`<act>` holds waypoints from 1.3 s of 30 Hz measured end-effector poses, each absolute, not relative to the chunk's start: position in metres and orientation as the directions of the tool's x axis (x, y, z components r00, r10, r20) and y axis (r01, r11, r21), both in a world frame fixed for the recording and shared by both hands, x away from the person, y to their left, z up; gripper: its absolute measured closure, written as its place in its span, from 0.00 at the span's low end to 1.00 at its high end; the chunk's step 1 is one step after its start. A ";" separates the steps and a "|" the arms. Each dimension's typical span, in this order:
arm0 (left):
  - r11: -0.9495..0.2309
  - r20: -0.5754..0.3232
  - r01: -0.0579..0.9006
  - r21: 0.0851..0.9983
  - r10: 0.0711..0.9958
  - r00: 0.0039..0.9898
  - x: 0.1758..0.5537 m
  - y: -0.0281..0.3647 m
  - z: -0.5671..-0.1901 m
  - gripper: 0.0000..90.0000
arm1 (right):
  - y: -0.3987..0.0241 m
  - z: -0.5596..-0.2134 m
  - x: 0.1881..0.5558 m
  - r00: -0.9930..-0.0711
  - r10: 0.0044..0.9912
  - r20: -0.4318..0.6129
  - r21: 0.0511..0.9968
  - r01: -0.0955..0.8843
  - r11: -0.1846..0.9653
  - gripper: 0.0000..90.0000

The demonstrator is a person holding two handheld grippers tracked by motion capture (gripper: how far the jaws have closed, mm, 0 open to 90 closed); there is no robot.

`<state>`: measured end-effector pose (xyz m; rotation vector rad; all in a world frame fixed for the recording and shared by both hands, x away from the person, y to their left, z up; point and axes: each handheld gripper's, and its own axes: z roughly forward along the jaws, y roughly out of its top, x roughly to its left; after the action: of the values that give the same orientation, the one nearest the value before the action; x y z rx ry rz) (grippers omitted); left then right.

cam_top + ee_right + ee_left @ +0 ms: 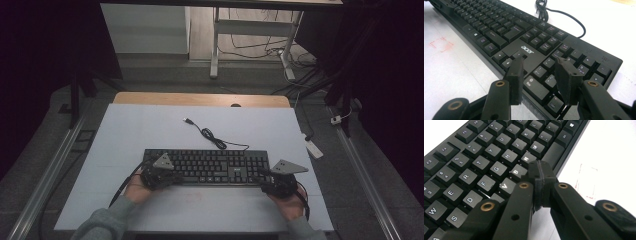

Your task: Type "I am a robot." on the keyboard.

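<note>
While the keyboard [207, 166] lies crosswise — cable away — left fingers [541, 173] are pressed together, right fingers [515, 72] parted.

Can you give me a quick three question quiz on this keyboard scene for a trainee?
1. True or false: the left gripper has its jaws closed together over the keyboard.
2. Which part of the keyboard does the right gripper hover over? A) function row B) number pad and arrow keys C) letter keys
3. Fill in: the keyboard's cable lies loose on the white table and ends in a ____ plug.

Key
1. True: the pads meet, near the B and N keys.
2. B: the jaws stand apart, nothing between them.
3. USB.
</note>
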<state>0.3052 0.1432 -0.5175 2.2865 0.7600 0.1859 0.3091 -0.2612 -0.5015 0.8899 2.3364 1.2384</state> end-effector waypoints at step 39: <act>-0.368 -0.143 0.531 0.763 0.705 0.694 0.301 0.180 -0.488 0.45 | -0.260 -0.502 0.309 -0.748 0.663 -0.019 0.831 0.356 0.426 0.65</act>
<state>0.3008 0.1800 -0.4885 2.0595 0.9457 0.2623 0.3095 -0.2599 -0.5019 0.8741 2.3408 1.2406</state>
